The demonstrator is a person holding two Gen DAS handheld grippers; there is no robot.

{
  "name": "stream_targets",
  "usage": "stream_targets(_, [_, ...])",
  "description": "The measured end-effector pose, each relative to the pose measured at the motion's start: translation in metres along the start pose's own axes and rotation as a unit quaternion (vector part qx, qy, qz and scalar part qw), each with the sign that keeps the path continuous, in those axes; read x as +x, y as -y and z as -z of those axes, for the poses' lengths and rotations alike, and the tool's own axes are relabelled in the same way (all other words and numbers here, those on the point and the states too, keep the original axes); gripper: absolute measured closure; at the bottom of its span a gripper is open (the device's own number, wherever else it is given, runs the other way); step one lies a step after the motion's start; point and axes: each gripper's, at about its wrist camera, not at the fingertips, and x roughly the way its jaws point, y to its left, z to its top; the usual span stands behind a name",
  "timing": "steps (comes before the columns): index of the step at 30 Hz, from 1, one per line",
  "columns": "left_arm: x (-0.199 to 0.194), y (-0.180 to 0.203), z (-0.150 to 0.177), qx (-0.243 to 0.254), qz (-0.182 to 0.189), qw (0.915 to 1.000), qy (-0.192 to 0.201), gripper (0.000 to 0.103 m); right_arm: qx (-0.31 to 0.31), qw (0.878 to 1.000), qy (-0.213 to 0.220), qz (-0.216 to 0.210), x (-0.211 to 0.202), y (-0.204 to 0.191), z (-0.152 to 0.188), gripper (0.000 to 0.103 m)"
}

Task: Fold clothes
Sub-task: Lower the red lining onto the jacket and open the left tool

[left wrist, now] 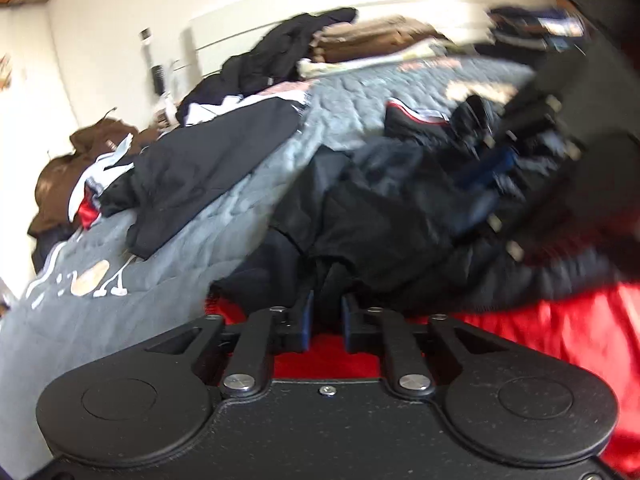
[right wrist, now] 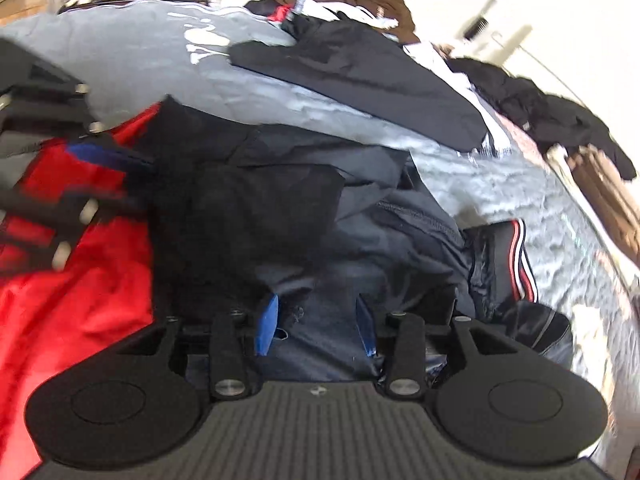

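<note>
A heap of dark clothes (left wrist: 400, 208) lies on a red cloth (left wrist: 540, 328) on the bed. My left gripper (left wrist: 326, 312) sits at the heap's near edge, its jaws a narrow gap apart with a fold of the black garment (left wrist: 360, 232) pinched between them. In the right wrist view my right gripper (right wrist: 318, 326) stands open over a navy garment (right wrist: 400, 240); the cloth lies between the blue pads (right wrist: 268, 326) without being pressed. The left gripper (right wrist: 100, 176) shows blurred at that view's left edge, the right gripper (left wrist: 520, 152) blurred at the left wrist view's right.
A grey quilted bedspread (left wrist: 248, 184) covers the bed. A flat black garment (left wrist: 200, 168), a brown one (left wrist: 60, 184) and a black jacket (left wrist: 280, 52) lie further back. A piece with red and white striped trim (right wrist: 520, 256) lies right of the heap. A white wall stands behind.
</note>
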Motion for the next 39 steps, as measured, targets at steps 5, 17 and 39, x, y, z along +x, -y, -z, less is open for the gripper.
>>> stream_targets(5, [-0.008, -0.007, -0.004, -0.037, 0.027, 0.9989, 0.003, 0.089, -0.015, 0.999, 0.025, -0.027, -0.017, -0.005, 0.001, 0.061])
stream_targets(17, [-0.026, -0.015, -0.011, -0.074, 0.064, 0.9944, 0.040, 0.094, 0.046, 0.998, 0.030, -0.026, 0.008, 0.004, -0.007, 0.069])
stream_targets(39, [0.003, 0.055, -0.033, -0.020, 0.023, 0.9990, 0.034, 0.032, 0.158, 0.985, 0.066, 0.025, -0.016, 0.046, 0.008, 0.097])
